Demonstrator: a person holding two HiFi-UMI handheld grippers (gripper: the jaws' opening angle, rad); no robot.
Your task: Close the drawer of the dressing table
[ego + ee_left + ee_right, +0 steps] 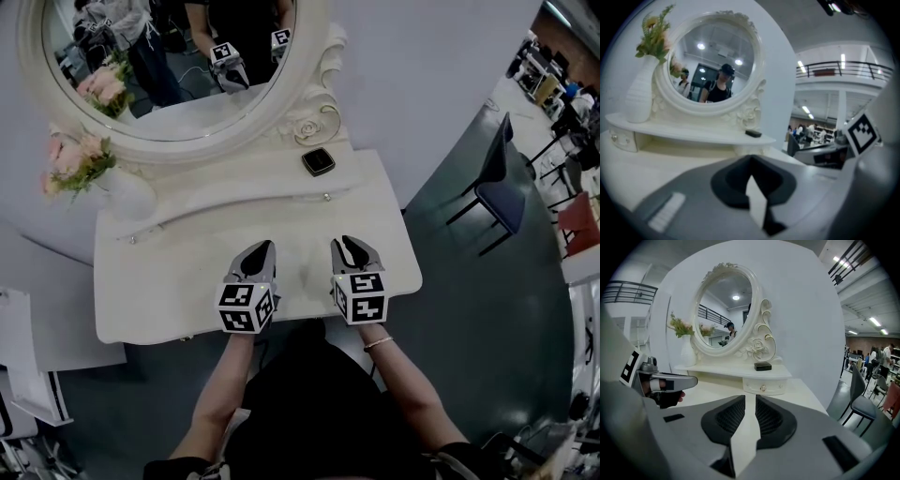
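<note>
The white dressing table (pixel 187 291) fills the middle of the head view. A small drawer with a round knob (pixel 763 387) sits under the right end of its raised shelf (pixel 323 198), its front about level with the shelf edge. Both grippers hover over the tabletop near its front edge, side by side and pointing at the mirror. My left gripper (pixel 262 246) (pixel 751 159) has its jaw tips together and holds nothing. My right gripper (pixel 349 242) (pixel 750 397) shows a narrow gap between its ribbed pads, with nothing in it, well short of the drawer.
An oval mirror (pixel 169 56) stands at the back. A white vase of pink flowers (pixel 127 192) is on the shelf's left end and a small black box (pixel 318 161) on its right. A second knob (pixel 131 239) marks the left drawer. A dark chair (pixel 497 187) stands to the right.
</note>
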